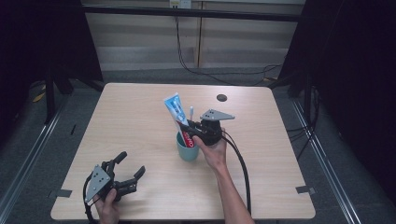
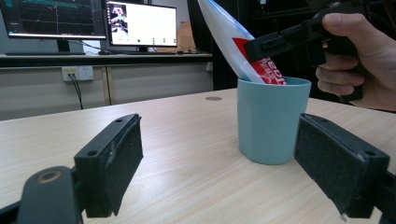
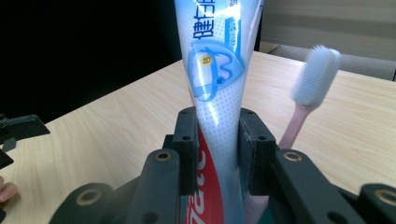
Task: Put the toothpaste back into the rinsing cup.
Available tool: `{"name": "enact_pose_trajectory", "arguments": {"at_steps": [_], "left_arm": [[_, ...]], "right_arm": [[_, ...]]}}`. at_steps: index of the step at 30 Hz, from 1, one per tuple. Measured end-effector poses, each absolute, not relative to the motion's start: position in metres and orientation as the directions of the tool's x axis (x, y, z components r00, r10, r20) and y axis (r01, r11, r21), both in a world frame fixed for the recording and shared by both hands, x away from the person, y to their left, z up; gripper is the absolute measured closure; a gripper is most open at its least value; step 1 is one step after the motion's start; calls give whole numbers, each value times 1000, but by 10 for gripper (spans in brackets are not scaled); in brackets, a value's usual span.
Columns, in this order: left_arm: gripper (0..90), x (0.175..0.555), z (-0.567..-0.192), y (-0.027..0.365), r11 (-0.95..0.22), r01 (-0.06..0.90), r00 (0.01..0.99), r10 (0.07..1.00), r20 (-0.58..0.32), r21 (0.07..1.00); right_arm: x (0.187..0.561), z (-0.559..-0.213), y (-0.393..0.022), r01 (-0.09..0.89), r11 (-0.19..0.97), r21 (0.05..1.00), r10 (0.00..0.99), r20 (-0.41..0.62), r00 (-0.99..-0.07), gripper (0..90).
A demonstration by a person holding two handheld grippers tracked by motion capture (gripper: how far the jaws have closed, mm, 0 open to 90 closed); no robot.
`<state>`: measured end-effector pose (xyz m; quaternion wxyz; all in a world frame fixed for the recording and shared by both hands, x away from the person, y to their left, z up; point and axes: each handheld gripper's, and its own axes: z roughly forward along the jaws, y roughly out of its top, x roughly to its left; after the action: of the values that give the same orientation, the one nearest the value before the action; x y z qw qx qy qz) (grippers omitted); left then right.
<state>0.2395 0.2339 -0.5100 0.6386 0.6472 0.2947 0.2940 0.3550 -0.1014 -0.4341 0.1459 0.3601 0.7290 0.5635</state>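
Observation:
A teal cup (image 1: 187, 149) (image 2: 271, 120) stands near the middle of the table. A blue, white and red toothpaste tube (image 1: 178, 116) (image 2: 236, 44) (image 3: 217, 98) stands tilted in it, its lower end inside the cup. My right gripper (image 1: 189, 130) (image 3: 217, 154) is shut on the tube just above the rim, both pads pressed on its sides. A pink toothbrush with a white head (image 3: 314, 79) (image 1: 191, 111) stands in the cup beside the tube. My left gripper (image 1: 132, 166) (image 2: 219, 163) rests open near the front left of the table, pointed at the cup, nothing between its jaws.
A small dark round disc (image 1: 222, 97) (image 2: 213, 98) lies on the table (image 1: 140, 116) behind the cup. Cables trail from both grippers. In the left gripper view, monitors (image 2: 141, 23) stand on a desk beyond the table.

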Motion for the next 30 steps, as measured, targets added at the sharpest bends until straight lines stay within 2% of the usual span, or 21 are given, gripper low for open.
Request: {"name": "enact_pose_trajectory", "arguments": {"at_steps": [12,18,22,30], "left_arm": [[155,239,-510,234,-12,5,652,758,5,1000],[155,239,-510,234,-11,5,651,759,5,1000],[155,240,-510,234,-9,8,652,758,1,1000],[155,240,-510,234,-15,9,653,757,5,1000]], "right_arm": [[343,-441,-116,366,77,927,694,214,-687,712],[339,-447,-118,377,120,918,705,189,-683,709],[335,-450,-124,381,99,919,701,207,-682,713],[333,-452,-128,378,91,922,706,208,-677,679]]}}
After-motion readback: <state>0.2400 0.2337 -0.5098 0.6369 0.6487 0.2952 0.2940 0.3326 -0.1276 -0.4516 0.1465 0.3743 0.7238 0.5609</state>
